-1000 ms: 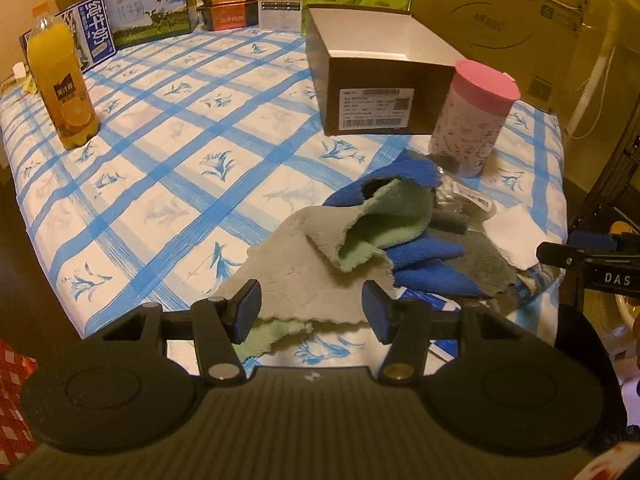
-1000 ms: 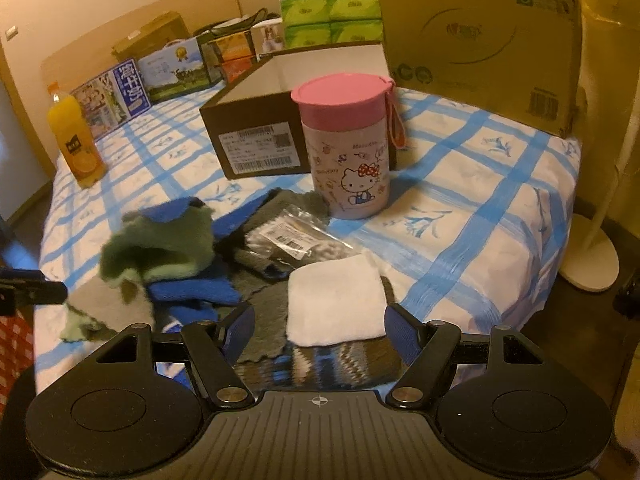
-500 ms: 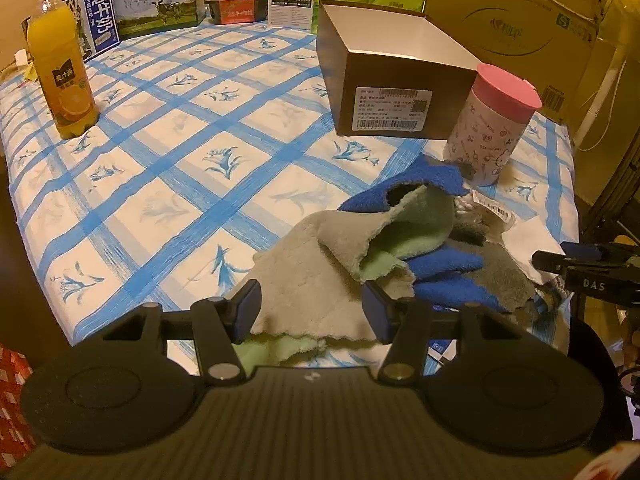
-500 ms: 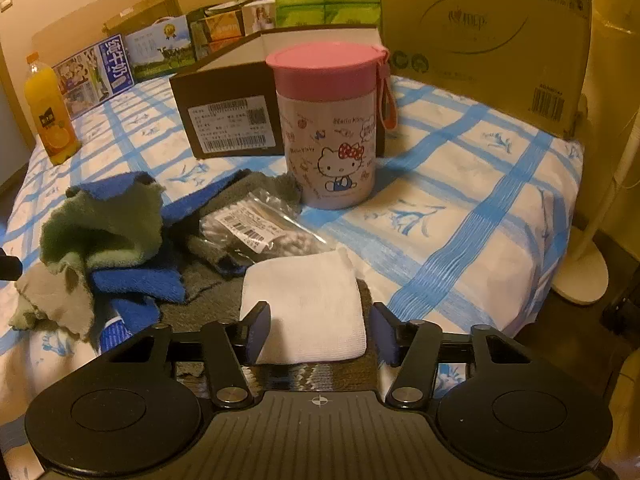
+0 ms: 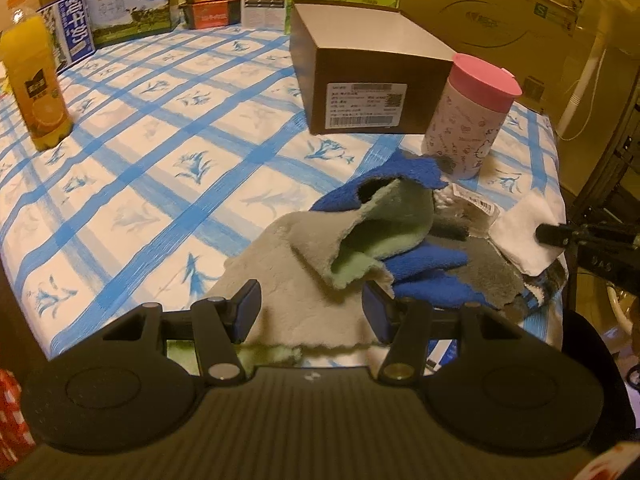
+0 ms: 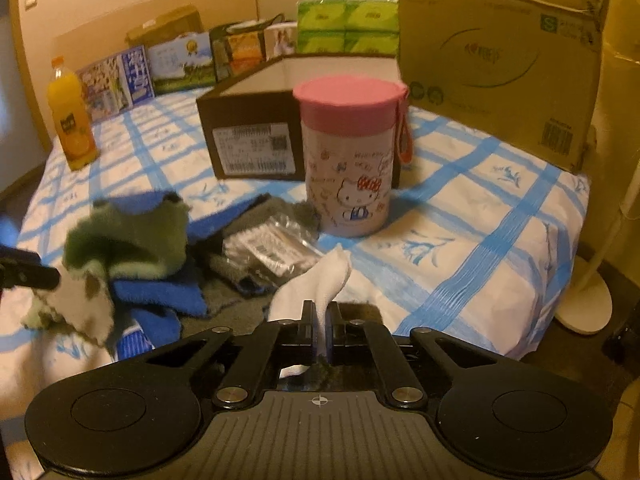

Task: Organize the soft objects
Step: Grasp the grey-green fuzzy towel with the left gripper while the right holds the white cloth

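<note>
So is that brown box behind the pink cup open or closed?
Open. The box has no lid on it, and the right view shows its pale inner walls. Its contents cannot be seen.

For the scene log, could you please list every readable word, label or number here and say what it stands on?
"S": green square on the big brown cardboard carton.
"纯牛奶": blue milk box at the back.
"DAS": right gripper body, faint.
Shipping label on the dark brown open box: barcode and print too small.
Pink-lidded Hello Kitty cup: script blurred.
Orange juice bottle label: unreadable.
</note>
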Demonstrator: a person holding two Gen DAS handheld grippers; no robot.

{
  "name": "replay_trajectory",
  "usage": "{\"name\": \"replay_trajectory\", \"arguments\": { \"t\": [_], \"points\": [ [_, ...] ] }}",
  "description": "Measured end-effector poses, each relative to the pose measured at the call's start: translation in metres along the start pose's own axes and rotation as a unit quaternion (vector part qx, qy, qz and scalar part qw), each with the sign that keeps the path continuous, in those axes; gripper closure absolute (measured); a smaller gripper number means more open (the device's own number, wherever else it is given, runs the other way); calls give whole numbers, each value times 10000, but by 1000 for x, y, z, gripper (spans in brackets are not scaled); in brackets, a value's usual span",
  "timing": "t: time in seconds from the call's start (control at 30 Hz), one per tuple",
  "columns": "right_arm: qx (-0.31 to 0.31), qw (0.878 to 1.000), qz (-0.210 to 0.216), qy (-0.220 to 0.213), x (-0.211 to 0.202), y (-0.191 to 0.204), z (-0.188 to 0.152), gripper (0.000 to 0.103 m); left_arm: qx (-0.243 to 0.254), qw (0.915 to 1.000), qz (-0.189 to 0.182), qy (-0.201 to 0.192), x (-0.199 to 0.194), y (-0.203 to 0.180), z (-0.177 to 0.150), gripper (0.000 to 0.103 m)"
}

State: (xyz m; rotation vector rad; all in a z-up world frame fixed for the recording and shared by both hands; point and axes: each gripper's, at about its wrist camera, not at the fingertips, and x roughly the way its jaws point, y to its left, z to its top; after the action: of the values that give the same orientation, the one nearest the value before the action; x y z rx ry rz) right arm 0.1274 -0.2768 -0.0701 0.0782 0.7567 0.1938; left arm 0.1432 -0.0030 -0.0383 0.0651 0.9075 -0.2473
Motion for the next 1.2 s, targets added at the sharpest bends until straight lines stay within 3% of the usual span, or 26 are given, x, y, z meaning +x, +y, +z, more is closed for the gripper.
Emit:
{"name": "replay_trajectory", "arguments": {
  "t": [0.1,0.27,0.3,0.4,0.47,0.7,0.87,1.03,1.2],
  "points": [
    [94,9999,-24,-92,-6,-2,5,99,146,9999,-23,-79,9,-4,5,42],
    [377,9992,-15,-106,-9,-10,9,99,232,9997,-76,-94,27,-7,13,47],
    [406,9991,-18,-97,-9,-10,10,99,225,9996,-114,-104,29,-6,14,51],
    [443,9990,-33,-90,-11,-11,9,99,176,9996,-200,-17,35,-2,15,89],
    [468,9989,-29,-82,-12,-12,8,99,145,9997,-191,-15,33,3,13,99],
    [503,9986,59,-144,-17,-9,10,99,-99,9996,-187,-196,3,21,8,101],
    [499,9985,111,-206,-23,-6,11,99,51,9994,-163,-314,-30,28,-2,101],
    [519,9983,130,-212,-27,-5,11,99,6,9997,134,-197,-52,46,-19,101],
    [536,9983,162,-173,-27,-4,11,99,-661,9959,606,90,-56,84,-33,101]
  ]
}}
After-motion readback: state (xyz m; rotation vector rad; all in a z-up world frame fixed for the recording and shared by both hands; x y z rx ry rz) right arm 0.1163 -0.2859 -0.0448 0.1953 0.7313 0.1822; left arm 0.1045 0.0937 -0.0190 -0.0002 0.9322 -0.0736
